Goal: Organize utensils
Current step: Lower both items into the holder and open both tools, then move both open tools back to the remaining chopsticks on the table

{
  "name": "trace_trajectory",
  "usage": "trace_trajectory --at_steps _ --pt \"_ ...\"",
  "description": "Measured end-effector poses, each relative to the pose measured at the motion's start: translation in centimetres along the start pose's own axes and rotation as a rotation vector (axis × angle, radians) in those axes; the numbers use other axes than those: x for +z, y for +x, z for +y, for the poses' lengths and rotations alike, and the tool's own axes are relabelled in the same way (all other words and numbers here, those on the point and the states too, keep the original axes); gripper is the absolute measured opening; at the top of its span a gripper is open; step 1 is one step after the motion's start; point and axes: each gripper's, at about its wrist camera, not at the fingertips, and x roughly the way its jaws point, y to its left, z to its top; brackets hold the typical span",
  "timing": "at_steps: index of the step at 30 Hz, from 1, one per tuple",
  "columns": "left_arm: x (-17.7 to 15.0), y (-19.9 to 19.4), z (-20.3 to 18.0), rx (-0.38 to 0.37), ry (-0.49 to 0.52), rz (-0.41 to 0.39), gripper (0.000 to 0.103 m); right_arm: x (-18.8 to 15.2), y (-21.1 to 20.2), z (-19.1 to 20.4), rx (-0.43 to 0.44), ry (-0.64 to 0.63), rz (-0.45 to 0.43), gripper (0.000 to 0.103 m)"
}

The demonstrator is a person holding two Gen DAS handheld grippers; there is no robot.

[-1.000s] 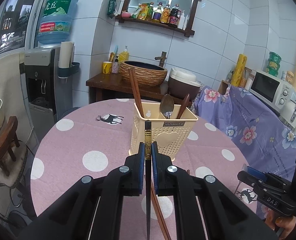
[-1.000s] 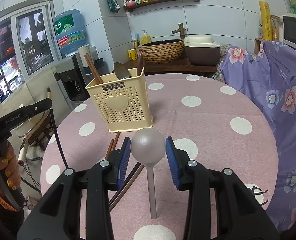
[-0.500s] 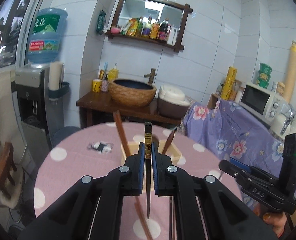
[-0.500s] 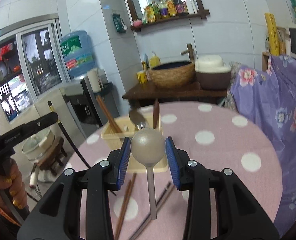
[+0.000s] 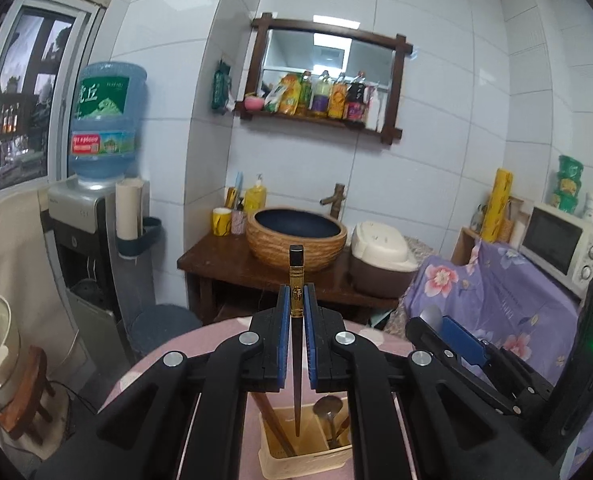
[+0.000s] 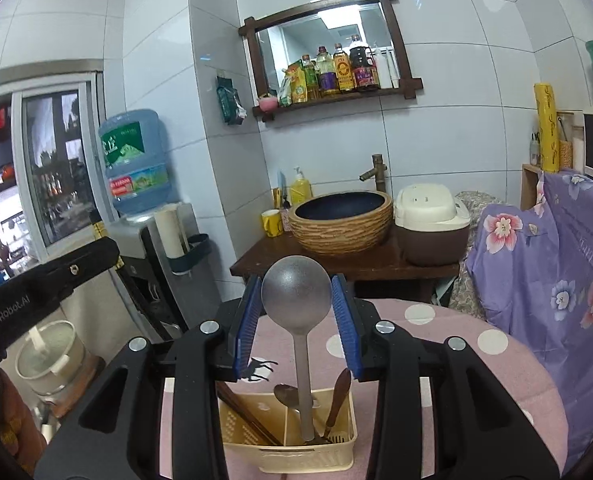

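Left wrist view showed my left gripper (image 5: 296, 312) squeezed tight on one dark chopstick (image 5: 296, 344). The gold band near its top sat right between the blue pads (image 5: 283, 336). The chopstick hung straight down, and its thin tip was just over the cream utensil basket (image 5: 304, 460) on the pink spotted table (image 6: 496, 360). The basket already had brown chopsticks (image 5: 274, 424) in its left part and a metal spoon (image 5: 327, 408) in its right part.

In the right wrist view, my right gripper (image 6: 296, 312) held the round bowl of a grey ladle (image 6: 296, 292). The pads pressed on both sides of the bowl. The long handle pointed down, and its end looked to be inside the basket's right part, next to a wooden spoon (image 6: 338, 396). I could not tell if the end touched the bottom.

I think I was at the step of dropping both things into the basket. Next, I would need to lower each one a bit more, keep it straight over the right part, and then let the pads come apart.

Both of my tools pointed a little downward, high over the basket. They were side by side, with the left one to the left of the right one.
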Motion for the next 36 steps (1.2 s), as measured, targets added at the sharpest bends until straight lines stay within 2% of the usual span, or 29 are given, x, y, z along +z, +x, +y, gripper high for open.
trace_trajectory --at_steps 5,12,16,22,23,25,26,27,29,32,34,36 --pt "-4.8 2.4 0.8 0.001 -0.015 0.072 0.008 -4.6 2.5 -0.8 -0.026 -0.013 0.058 0.037" --pt "-9.0 4.3 1.7 -0.001 -0.034 0.158 0.008 -9.1 4.1 -1.8 -0.047 -0.006 0.12 0.037" --pt "-9.7 3.8 1.4 0.009 0.003 0.123 0.008 -10.3 4.1 -1.9 -0.056 -0.024 0.121 0.037" --pt "-9.6 3.3 1.3 -0.012 0.004 0.144 0.009 -10.8 3.2 -2.1 -0.063 -0.022 0.104 0.04" --pt "-9.6 2.9 1.4 -0.017 0.007 0.142 0.011 -10.8 2.9 -2.1 -0.062 -0.016 0.1 0.042" --pt "-9.9 2.0 1.5 -0.018 0.012 0.132 0.028 -10.9 1.9 -2.5 -0.067 0.004 0.098 0.047" --pt "-10.1 1.5 1.7 -0.018 0.008 0.125 0.043 -11.1 1.2 -2.7 -0.071 0.01 0.102 0.047" --pt "-10.5 0.9 1.8 -0.019 0.003 0.119 0.051 -11.2 0.6 -2.8 -0.073 0.012 0.106 0.047" --pt "-11.5 -0.5 2.2 -0.03 0.001 0.115 0.054 -11.7 -0.7 -3.1 -0.088 0.017 0.125 0.048" --pt "-13.6 -1.8 2.6 -0.032 0.003 0.151 0.068 -13.3 -2.9 -4.0 -0.103 0.038 0.174 0.049" --pt "-15.2 -2.3 3.0 -0.038 0.007 0.192 0.072 -14.6 -4.2 -4.4 -0.13 0.026 0.207 0.061" --pt "-17.1 -2.6 3.2 -0.04 0.008 0.238 0.077 -16.3 -5.3 -4.4 -0.146 -0.005 0.238 0.063"
